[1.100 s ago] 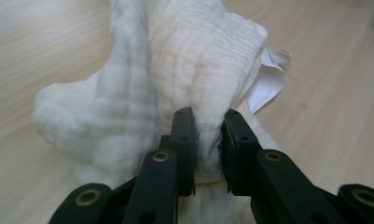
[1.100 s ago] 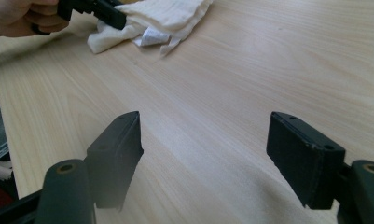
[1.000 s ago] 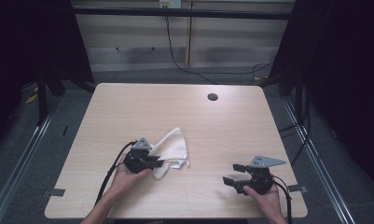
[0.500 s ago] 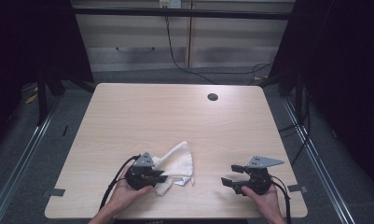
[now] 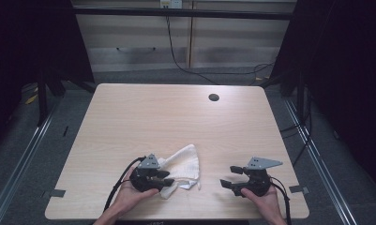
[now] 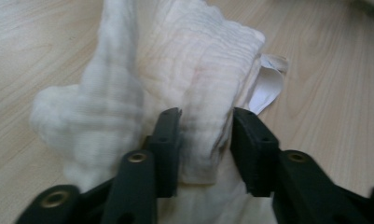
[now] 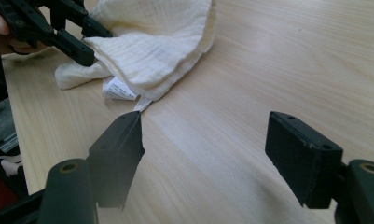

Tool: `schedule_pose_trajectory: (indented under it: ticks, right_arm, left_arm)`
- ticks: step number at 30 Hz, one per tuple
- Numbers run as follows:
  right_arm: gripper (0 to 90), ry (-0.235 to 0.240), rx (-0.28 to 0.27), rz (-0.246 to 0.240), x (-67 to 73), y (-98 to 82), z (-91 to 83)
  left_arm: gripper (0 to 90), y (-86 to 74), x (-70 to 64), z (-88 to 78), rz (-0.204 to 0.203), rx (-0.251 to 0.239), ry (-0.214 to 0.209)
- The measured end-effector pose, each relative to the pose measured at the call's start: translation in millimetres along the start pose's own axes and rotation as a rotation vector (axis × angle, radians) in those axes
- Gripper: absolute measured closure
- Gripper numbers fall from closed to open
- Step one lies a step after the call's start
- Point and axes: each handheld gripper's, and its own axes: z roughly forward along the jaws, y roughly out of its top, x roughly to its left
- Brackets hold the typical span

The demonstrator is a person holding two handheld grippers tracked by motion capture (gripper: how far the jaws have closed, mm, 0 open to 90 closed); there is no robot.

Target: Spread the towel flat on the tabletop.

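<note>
My left gripper (image 5: 166, 180) jaws just opened, slack around the bunched white cloth (image 5: 184, 164); my right gripper (image 5: 230, 177) spread, empty, well apart

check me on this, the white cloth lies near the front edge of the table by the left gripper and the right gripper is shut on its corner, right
Not quite. The white cloth does lie near the front edge by the left gripper, but the right gripper is not shut on its corner. The right gripper view shows its jaws standing wide open over bare table, apart from the cloth.
</note>
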Motion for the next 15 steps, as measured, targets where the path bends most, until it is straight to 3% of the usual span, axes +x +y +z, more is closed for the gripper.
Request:
schedule_pose_trajectory:
  ticks: [2,3,7,8,10,12,15]
  right_arm:
    - [27.3,0.002,0.0,0.001,0.3,0.0,0.4]
    - [29.2,0.016,-0.007,0.007,1.0,0.2,1.5]
    - [34.2,0.046,-0.012,0.013,3.0,1.3,3.7]
    - [39.4,0.058,-0.011,0.008,6.0,4.6,6.5]
    - [41.6,0.063,-0.012,0.003,7.2,6.4,7.7]
    - [50.1,0.083,-0.003,-0.021,11.1,12.1,12.0]
    - [52.1,0.116,0.02,-0.047,18.7,21.7,23.5]
  left_arm:
    - [54.9,0.7,-0.7,-1.8,-0.003,-0.002,0.006]
    - [44.8,1.6,-1.4,-5.0,-0.006,-0.006,0.01]
    - [39.2,1.7,-5.0,-21.2,-0.018,-0.035,-0.002]
    - [38.3,-1.0,-5.6,-29.1,-0.022,-0.044,0.003]
    - [38.3,-3.8,-5.5,-33.4,-0.027,-0.052,0.015]
    - [43.4,-8.1,-3.6,-36.0,-0.029,-0.049,0.015]
    - [49.9,-11.9,0.8,-32.5,-0.046,-0.043,0.032]
